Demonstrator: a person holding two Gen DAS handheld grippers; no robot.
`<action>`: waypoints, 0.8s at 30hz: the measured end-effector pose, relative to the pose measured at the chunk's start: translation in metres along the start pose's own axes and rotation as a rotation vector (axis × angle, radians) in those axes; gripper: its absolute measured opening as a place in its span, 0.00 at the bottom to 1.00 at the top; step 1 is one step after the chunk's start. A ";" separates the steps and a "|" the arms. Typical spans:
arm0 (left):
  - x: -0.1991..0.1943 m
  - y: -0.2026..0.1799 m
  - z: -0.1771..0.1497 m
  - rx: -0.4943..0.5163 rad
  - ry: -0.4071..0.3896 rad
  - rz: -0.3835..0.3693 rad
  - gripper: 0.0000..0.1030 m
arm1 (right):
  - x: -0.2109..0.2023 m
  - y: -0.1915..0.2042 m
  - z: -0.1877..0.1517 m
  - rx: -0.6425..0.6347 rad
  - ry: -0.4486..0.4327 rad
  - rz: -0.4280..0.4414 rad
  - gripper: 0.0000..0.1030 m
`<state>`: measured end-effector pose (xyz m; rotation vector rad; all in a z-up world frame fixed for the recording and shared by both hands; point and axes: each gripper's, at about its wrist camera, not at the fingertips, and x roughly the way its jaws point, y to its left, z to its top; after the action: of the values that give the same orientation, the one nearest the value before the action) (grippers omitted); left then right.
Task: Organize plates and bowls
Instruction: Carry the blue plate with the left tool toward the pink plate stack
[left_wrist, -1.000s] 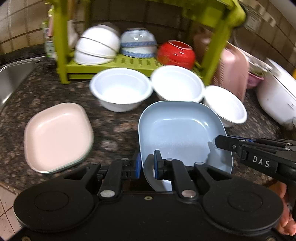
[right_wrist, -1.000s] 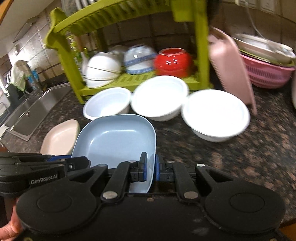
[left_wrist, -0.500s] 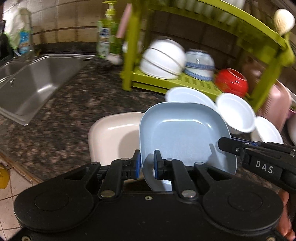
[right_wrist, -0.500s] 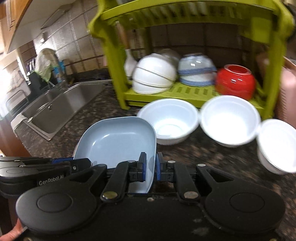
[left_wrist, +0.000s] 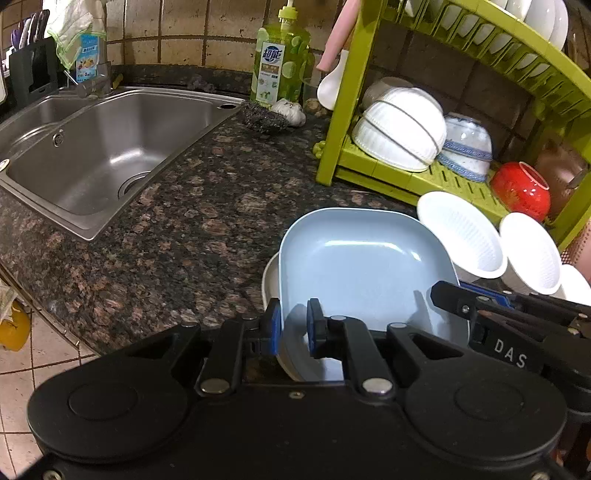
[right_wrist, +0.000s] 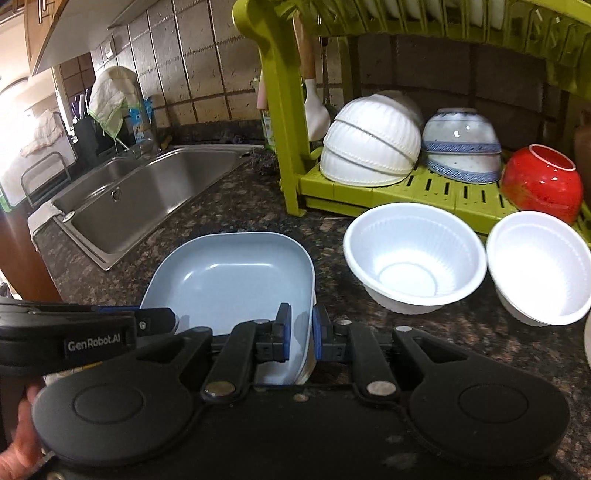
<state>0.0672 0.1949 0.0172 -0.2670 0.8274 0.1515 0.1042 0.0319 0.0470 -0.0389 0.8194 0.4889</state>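
Gripping the blue square plate (left_wrist: 364, 266) by its near rim, my left claw (left_wrist: 293, 325) pinches one corner and my right claw (right_wrist: 301, 332) the other. It sits over a cream plate (left_wrist: 269, 280) whose edge peeks out just beyond my left claw. Ahead and right of my right claw stand two white foam bowls (right_wrist: 413, 254), then the green dish rack (right_wrist: 406, 186). Far left lies the steel sink (left_wrist: 107, 147).
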 end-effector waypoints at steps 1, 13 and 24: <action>0.003 0.001 0.000 -0.001 0.006 0.001 0.18 | 0.003 0.001 0.001 0.001 0.002 -0.002 0.14; 0.018 0.007 0.000 -0.007 0.062 -0.033 0.18 | 0.023 -0.001 0.001 0.016 0.038 -0.026 0.15; 0.018 0.010 -0.001 -0.007 0.079 -0.056 0.19 | 0.024 0.001 -0.001 0.003 0.029 -0.049 0.20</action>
<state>0.0759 0.2050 0.0019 -0.3033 0.8971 0.0922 0.1173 0.0425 0.0297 -0.0633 0.8456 0.4421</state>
